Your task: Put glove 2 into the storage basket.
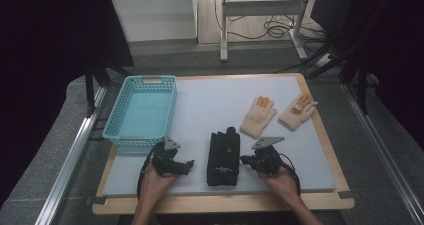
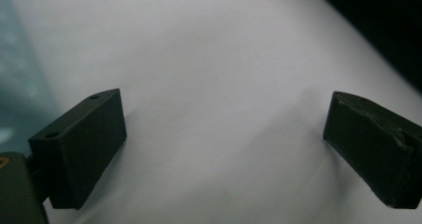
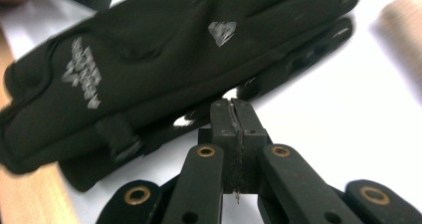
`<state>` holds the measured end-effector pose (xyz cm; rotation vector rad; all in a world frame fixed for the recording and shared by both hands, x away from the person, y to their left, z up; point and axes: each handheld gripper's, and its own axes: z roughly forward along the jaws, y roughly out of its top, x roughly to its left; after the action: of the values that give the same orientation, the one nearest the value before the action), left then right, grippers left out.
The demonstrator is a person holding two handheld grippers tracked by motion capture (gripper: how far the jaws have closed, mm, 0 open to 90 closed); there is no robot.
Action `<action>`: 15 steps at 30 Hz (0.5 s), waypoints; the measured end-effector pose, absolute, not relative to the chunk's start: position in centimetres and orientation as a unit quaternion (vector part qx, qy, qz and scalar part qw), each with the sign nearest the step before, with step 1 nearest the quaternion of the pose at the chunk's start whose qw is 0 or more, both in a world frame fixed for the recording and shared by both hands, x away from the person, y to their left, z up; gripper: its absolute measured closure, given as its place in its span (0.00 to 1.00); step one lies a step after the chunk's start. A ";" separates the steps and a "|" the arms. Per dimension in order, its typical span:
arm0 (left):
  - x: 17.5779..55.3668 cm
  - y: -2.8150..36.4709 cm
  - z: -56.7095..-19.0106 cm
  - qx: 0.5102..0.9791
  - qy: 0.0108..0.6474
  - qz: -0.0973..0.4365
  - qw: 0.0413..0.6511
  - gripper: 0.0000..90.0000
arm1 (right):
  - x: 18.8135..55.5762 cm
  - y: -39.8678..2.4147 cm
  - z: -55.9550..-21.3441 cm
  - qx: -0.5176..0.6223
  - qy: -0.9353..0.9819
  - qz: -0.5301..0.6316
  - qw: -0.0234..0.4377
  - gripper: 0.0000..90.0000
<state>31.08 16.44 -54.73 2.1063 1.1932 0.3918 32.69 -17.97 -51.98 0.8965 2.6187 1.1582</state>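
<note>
Now: right tongs [image 3: 233,115] closed, empty, beside black gloves [image 3: 149,69] | left tongs [image 2: 224,149] wide, empty.

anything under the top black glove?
A second black glove lies under the top black glove: its fingers and edge stick out along one side in the right gripper view. Most of it is covered, so anything between or beneath them can't be seen.

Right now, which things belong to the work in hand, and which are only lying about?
In the work:
black gloves
right gripper, shut, beside them
left gripper, open

Lying about:
cream gloves
blue basket
</note>
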 end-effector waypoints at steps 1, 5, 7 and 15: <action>31.0 16.7 -54.7 0.807 0.462 0.152 0.334 0.04 | 32.5 -17.9 -52.2 0.296 0.872 0.384 0.066 0.98; 30.9 17.9 -54.9 0.805 0.468 0.160 0.327 0.02 | 31.9 -16.8 -52.9 0.285 0.877 0.381 0.070 0.98; 30.8 18.5 -54.9 0.803 0.473 0.164 0.324 0.02 | 32.0 -16.1 -53.0 0.283 0.877 0.383 0.064 0.98; 30.5 20.3 -55.2 0.797 0.475 0.166 0.334 0.02 | 32.8 -13.0 -53.3 0.273 0.877 0.392 0.059 0.98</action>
<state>30.50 20.32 -55.23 2.0807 1.2393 0.4334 32.80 -12.97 -53.35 0.8277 2.6549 1.1858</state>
